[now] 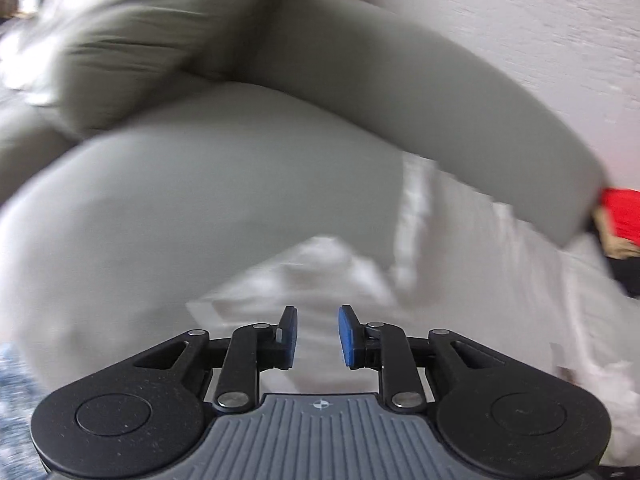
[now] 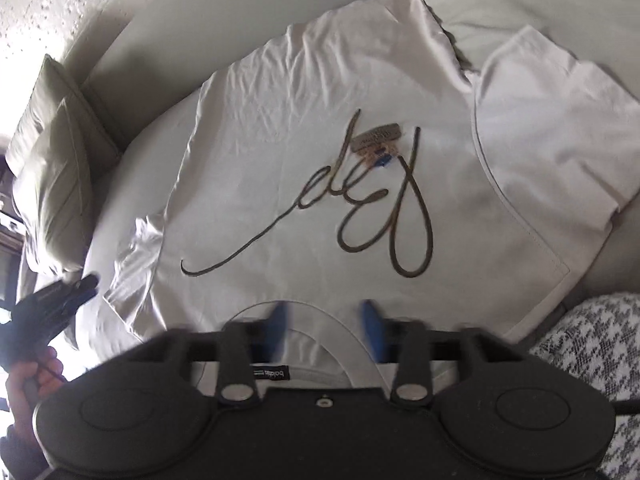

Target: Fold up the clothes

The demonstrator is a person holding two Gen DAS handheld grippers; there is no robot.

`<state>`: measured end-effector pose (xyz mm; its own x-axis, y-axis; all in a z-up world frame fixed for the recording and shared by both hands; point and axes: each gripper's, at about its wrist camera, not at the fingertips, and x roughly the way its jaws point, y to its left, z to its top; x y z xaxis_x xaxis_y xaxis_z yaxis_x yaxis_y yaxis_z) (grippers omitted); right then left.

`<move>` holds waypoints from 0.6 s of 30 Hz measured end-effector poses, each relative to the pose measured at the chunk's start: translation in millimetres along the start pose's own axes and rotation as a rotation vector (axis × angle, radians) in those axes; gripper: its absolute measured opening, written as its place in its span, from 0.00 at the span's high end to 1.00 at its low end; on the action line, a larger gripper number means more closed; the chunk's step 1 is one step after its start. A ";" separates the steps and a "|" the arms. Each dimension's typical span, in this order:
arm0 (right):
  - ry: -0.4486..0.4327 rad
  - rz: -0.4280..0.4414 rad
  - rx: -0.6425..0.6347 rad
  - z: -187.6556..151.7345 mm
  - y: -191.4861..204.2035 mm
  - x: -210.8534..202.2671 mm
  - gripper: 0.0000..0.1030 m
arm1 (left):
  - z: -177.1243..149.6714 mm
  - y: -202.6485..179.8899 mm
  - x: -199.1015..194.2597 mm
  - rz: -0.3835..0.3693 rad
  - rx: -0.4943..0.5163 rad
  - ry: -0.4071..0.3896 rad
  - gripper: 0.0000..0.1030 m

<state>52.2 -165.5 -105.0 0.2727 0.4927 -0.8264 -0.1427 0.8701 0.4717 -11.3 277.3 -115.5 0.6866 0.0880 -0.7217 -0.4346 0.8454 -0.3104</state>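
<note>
A white T-shirt (image 2: 304, 128) with a dark script print (image 2: 360, 208) lies spread front-up on a grey sofa seat, its collar toward the camera and one sleeve (image 2: 560, 128) folded in over the body at the right. My right gripper (image 2: 326, 320) is open just above the collar. My left gripper (image 1: 318, 336) is open and empty over the shirt's blurred white cloth (image 1: 320, 272); it also shows at the left of the right wrist view (image 2: 76, 292) beside the other sleeve (image 2: 136, 256).
The grey sofa cushion (image 1: 200, 200) and backrest (image 1: 400, 92) carry the shirt. A pale green pillow (image 2: 52, 160) leans at the sofa's left end. A houndstooth fabric (image 2: 592, 352) lies at the right. A red object (image 1: 622, 212) sits beyond the sofa. A textured wall (image 1: 520, 20) stands behind.
</note>
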 end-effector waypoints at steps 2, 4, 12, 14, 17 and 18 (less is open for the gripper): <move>0.003 0.017 0.011 -1.4 -5.2 4.9 0.72 | 0.7 -19.7 17.8 -0.057 0.026 0.036 0.84; 0.019 0.030 0.031 -2.3 -9.9 11.8 0.72 | 5.5 -27.5 46.6 -0.083 0.045 0.092 0.87; 0.037 0.051 0.062 1.4 -25.9 17.0 0.71 | 22.7 2.7 95.6 0.057 -0.073 0.049 0.90; 0.037 0.059 0.069 0.5 -28.1 17.5 0.71 | 28.0 16.9 82.2 0.228 -0.090 -0.042 0.90; 0.035 0.059 0.061 -0.9 -27.0 14.9 0.71 | 30.7 36.8 58.8 0.331 -0.080 -0.049 0.93; 0.034 0.056 0.056 -1.4 -26.0 13.4 0.70 | 29.5 41.6 48.2 0.328 -0.072 -0.051 0.89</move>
<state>58.2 -181.5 -128.8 0.2332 0.5417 -0.8076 -0.1036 0.8396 0.5332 20.9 332.2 -145.0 0.5307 0.3774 -0.7588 -0.6760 0.7286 -0.1104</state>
